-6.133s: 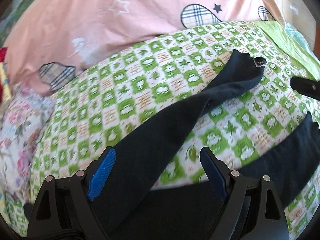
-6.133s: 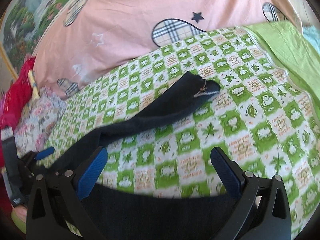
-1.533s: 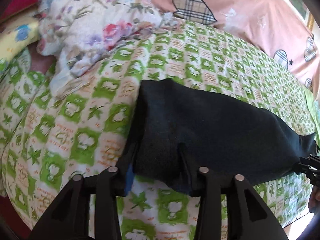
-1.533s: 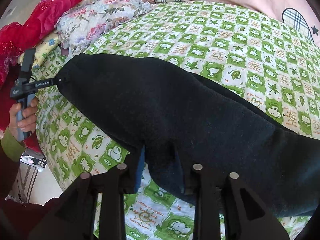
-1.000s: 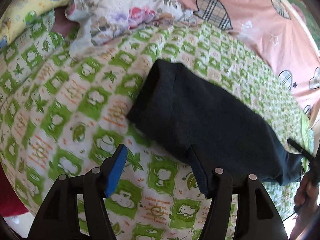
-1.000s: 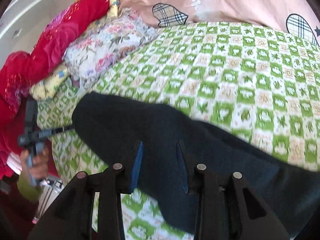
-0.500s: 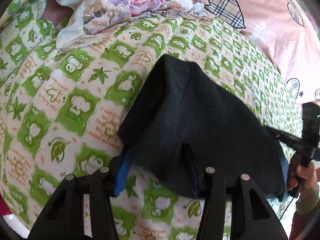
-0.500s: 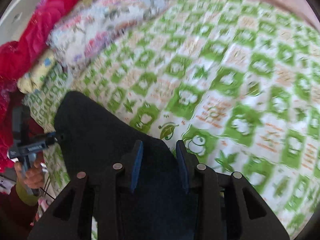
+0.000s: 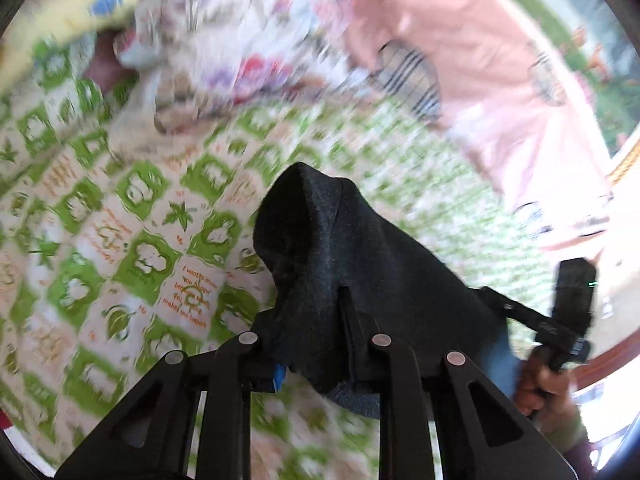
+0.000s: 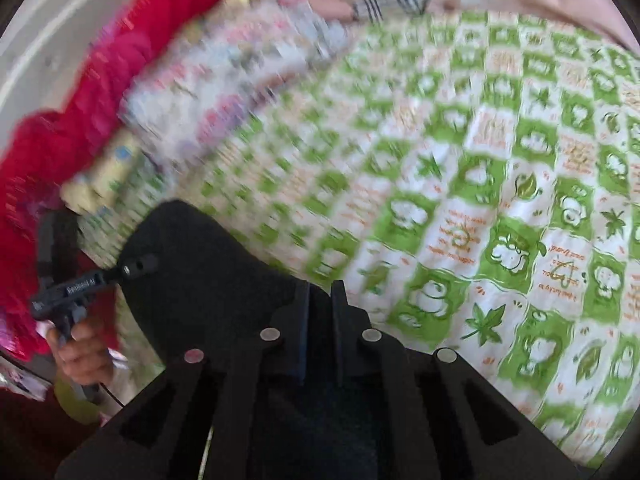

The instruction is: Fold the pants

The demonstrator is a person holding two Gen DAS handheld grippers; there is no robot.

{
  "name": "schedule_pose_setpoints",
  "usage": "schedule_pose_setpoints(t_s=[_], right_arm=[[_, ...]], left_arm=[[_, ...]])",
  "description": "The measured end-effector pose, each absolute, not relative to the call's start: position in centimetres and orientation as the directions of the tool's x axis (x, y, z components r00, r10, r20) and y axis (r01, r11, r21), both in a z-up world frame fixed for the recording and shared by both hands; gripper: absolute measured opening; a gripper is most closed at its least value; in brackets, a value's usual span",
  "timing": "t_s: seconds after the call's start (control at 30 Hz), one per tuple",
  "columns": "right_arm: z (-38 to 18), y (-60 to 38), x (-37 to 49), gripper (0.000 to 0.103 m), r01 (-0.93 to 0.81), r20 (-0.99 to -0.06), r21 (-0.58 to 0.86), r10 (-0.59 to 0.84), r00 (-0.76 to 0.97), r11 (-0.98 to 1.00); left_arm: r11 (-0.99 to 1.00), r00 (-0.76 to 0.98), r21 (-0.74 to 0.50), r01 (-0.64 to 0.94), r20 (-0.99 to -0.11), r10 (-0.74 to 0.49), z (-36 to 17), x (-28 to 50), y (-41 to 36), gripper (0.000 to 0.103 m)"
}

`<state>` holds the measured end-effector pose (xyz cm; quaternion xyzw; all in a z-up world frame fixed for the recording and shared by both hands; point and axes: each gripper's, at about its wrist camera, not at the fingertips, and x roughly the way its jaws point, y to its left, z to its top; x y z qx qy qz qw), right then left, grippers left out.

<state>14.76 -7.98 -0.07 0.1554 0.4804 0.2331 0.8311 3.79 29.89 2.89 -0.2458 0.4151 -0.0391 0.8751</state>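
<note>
The dark navy pants [image 9: 352, 264] hang bunched between both grippers above the green checked bedsheet [image 9: 132, 240]. My left gripper [image 9: 310, 344] is shut on one edge of the pants, whose cloth covers its fingertips. The right gripper shows at the right of the left wrist view [image 9: 520, 314], held by a hand. In the right wrist view my right gripper [image 10: 320, 296] is shut on the pants [image 10: 208, 276], fingers close together. The left gripper [image 10: 132, 268] grips the cloth's far left corner there.
A floral quilt [image 9: 240, 36] and a pink pillow [image 9: 480, 80] lie at the far side of the bed. A red blanket [image 10: 100, 92] is heaped at the left in the right wrist view. Both views are motion-blurred.
Both grippers have lifted the pants off the sheet and drawn closer together, so the cloth bunches up. The views have swung and blurred.
</note>
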Motion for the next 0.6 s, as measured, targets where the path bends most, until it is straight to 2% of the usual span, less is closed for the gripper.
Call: schedule_pose_setpoints(t_s=[0.1, 0.2, 0.33, 0.5, 0.6], right_arm=[[1.4, -8.4, 13.6, 0.011, -0.256, -0.646, 0.539, 0.589, 0.486, 0.802], [0.3, -7.7, 14.0, 0.01, -0.239, -0.654, 0.523, 0.565, 0.504, 0.818], [-2.5, -5.4, 15.0, 0.01, -0.223, -0.702, 0.446, 0.494, 0.514, 0.867], [-4.8, -4.9, 15.9, 0.01, -0.185, -0.742, 0.352, 0.394, 0.542, 0.918], [-4.6, -5.5, 16.1, 0.01, -0.16, -0.752, 0.328, 0.36, 0.552, 0.931]], left_arm=[[0.869, 0.699, -0.489, -0.077, -0.648, -0.303, 5.6, 1.0, 30.3, 0.021], [0.874, 0.702, -0.484, -0.047, -0.639, -0.316, 6.0, 0.3, 30.4, 0.021], [0.907, 0.676, -0.413, -0.085, -0.692, -0.252, 4.0, 1.9, 30.8, 0.02], [0.96, 0.626, -0.252, -0.125, -0.77, -0.121, -0.2, 4.5, 30.9, 0.02], [0.973, 0.579, -0.182, -0.139, -0.812, -0.069, -2.2, 5.7, 30.7, 0.025]])
